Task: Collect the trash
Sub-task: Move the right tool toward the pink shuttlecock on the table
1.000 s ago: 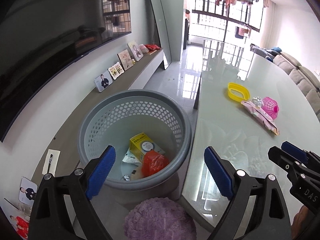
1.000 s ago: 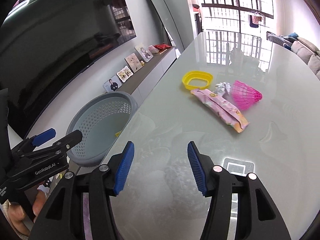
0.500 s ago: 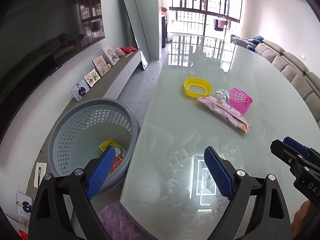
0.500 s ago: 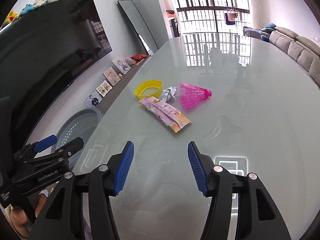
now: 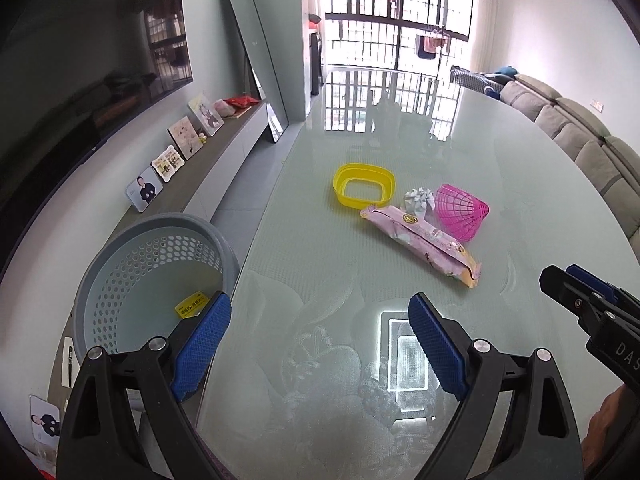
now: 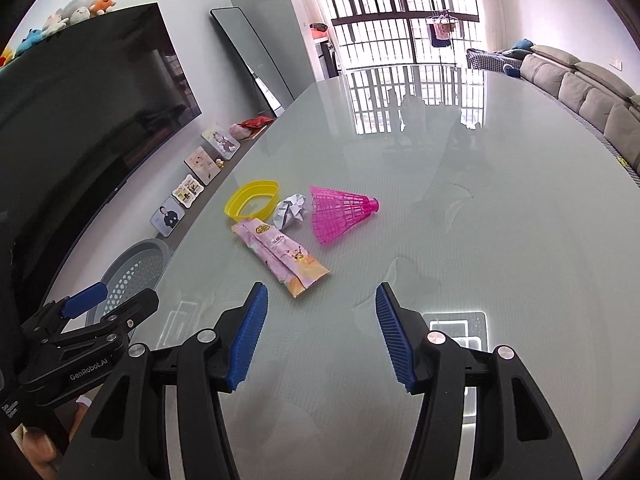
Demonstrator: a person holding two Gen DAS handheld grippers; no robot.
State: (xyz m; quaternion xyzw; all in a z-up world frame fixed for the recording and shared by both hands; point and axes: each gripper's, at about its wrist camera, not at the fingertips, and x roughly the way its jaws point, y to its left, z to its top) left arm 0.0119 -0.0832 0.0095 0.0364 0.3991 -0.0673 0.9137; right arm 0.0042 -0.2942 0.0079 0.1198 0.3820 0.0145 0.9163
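Observation:
On the glass table point(image 5: 320, 264) lie a pink snack wrapper point(image 5: 420, 240) point(image 6: 282, 254), a crumpled paper ball point(image 5: 418, 202) point(image 6: 290, 210), a pink plastic shuttlecock point(image 5: 460, 210) point(image 6: 338, 212) and a yellow plastic ring point(image 5: 364, 186) point(image 6: 252, 198). A grey perforated basket point(image 5: 120, 276) point(image 6: 132, 268) stands on the floor left of the table, with a yellow box in it. My left gripper point(image 5: 318, 344) is open and empty over the table's near left edge. My right gripper point(image 6: 318, 336) is open and empty, short of the wrapper.
A low TV bench with photo frames point(image 5: 176, 156) runs along the left wall under a large dark screen point(image 6: 80, 120). A tall mirror point(image 5: 256, 60) leans at its far end. A grey sofa point(image 5: 580, 136) lines the right side. Barred windows stand behind the table.
Both grippers have swung right, away from the basket and over the table. The trash items now sit nearer the middle of both views. Jaws stayed open.

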